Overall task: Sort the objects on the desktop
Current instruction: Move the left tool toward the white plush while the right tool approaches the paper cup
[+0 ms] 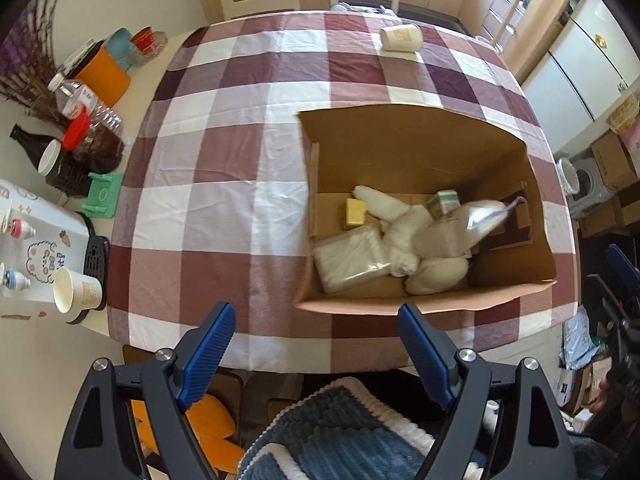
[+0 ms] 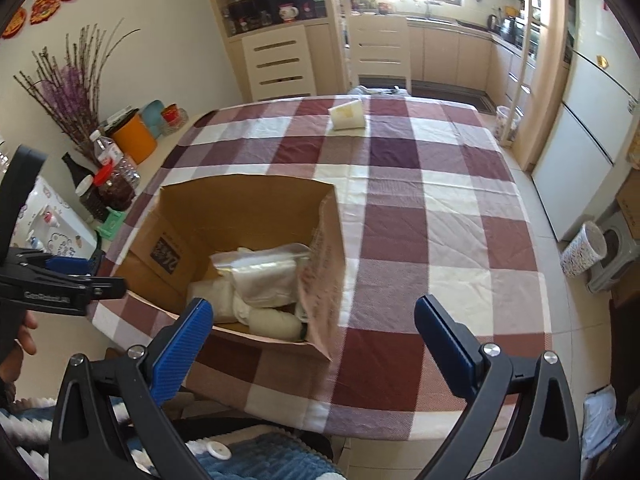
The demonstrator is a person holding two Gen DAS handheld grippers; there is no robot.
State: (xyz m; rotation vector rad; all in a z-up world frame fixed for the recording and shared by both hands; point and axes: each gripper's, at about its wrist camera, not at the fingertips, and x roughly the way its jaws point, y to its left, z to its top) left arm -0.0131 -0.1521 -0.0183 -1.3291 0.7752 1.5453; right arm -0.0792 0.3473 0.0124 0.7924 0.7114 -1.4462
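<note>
Your left gripper (image 1: 316, 344) and right gripper (image 2: 314, 334) are both hanging wide and empty. The cardboard box (image 1: 420, 148) is sitting on the counter (image 1: 224, 200); only the left view is showing its yellow block (image 1: 356, 213), and a paper cup (image 2: 347, 115) is lying far off.

A cardboard box (image 1: 420, 152) stands on the table (image 1: 240, 208), a paper cup (image 1: 401, 38) lying far behind it.

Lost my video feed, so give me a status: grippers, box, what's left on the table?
Left gripper open, empty. Right gripper open, empty. Cardboard box holds the sorted items. One paper cup lies on its side at the far end; path clear.
</note>
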